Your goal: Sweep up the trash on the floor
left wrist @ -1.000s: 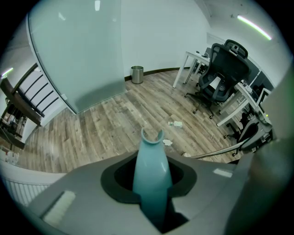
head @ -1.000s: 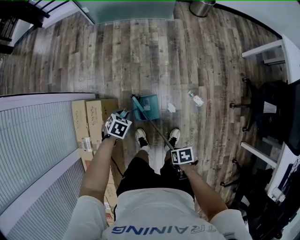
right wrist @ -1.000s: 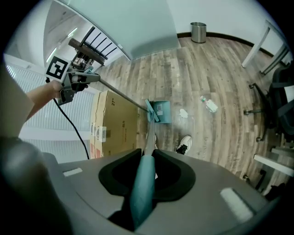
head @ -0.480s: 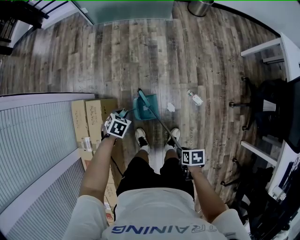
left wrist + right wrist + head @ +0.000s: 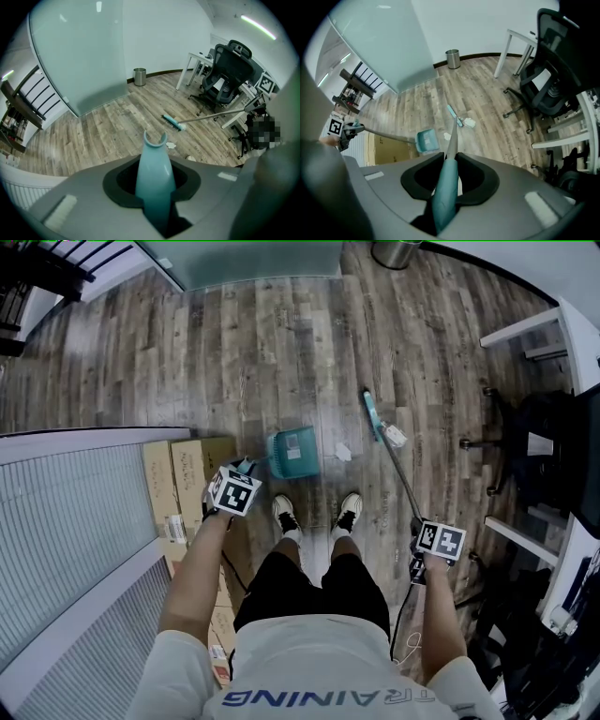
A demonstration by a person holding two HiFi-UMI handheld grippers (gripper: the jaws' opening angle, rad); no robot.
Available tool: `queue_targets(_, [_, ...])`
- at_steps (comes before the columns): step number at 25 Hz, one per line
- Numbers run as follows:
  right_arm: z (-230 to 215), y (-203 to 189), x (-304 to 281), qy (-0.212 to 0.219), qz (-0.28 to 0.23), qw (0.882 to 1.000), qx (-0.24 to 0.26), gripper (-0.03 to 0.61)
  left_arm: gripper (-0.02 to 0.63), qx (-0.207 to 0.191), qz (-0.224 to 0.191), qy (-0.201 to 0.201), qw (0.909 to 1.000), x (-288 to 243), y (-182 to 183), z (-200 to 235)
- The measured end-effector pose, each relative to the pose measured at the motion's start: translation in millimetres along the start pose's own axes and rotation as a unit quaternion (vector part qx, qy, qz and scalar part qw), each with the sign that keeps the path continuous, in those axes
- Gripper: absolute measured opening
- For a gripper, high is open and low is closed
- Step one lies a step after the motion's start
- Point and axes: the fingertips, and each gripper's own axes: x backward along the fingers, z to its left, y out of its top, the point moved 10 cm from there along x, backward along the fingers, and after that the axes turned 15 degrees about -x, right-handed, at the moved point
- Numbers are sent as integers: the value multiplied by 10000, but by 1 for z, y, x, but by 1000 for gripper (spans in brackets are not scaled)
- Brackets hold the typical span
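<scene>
**A:** What fills the scene?

**B:** Seen from above, a person stands on a wood plank floor [image 5: 234, 352]. Flat cardboard boxes [image 5: 183, 479] lie at their left. An office chair [image 5: 534, 456] stands at the right, well apart.

**A:** And the tools?

**B:** The right gripper [image 5: 449, 180] is clamped on the teal grip of a long broom [image 5: 398, 474]. The broom slants out ahead and to the right, with its brush head [image 5: 371, 415] down at the floor. The left gripper [image 5: 153, 180] is narrowed around the teal handle of a dustpan [image 5: 292, 454]. The pan sits on the floor just ahead of the person's shoes [image 5: 284, 514].

**A:** Where is the trash?

**B:** There are two pieces. A pale scrap [image 5: 394, 436], maybe a small bottle or wrapper, lies just beside the brush head; I cannot tell if they touch. A crumpled paper [image 5: 343, 454] lies between that scrap and the dustpan, near the pan's right side.

**A:** How will they handle?

**B:** Both pieces look light and likely to skitter or roll, so short, gentle strokes seem wise. The broom looks light but long, and holding it near the top end gives reach at the cost of control. The dustpan looks like stiff plastic and may slide unless it is pressed down.
</scene>
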Motion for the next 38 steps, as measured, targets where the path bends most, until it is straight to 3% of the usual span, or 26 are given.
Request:
queue_targets(7, [-46,48,-2,-827,-430,9948,-400,109,94,-6,-10,4,10000,0,0,0])
queue_targets(12, [-51,37,-19,-828,-419,9946,-459,109,94,2,-37,4,10000,0,-3,2])
queue_targets(15, [-39,14,-35,-811,-159,9964,-203,109,94,11,-18,-1,10000,0,-2,1])
queue_targets(21, [7,-38,-52,-1263,-91,9871,981,109,94,32,-8,-39,10000,1,-1,2])
queue_targets(24, [16,-51,-54,-1163,-14,9883,984,109,94,33,-3,-35,10000,0,-1,2])
queue_targets(31, [32,-56,-50,-514,327,9974,378,109,94,23,0,-51,10000,-1,2,6])
queue_targets(38, [71,-65,-52,-334,469,9908,1221,109,94,33,-3,-52,10000,-1,1,5])
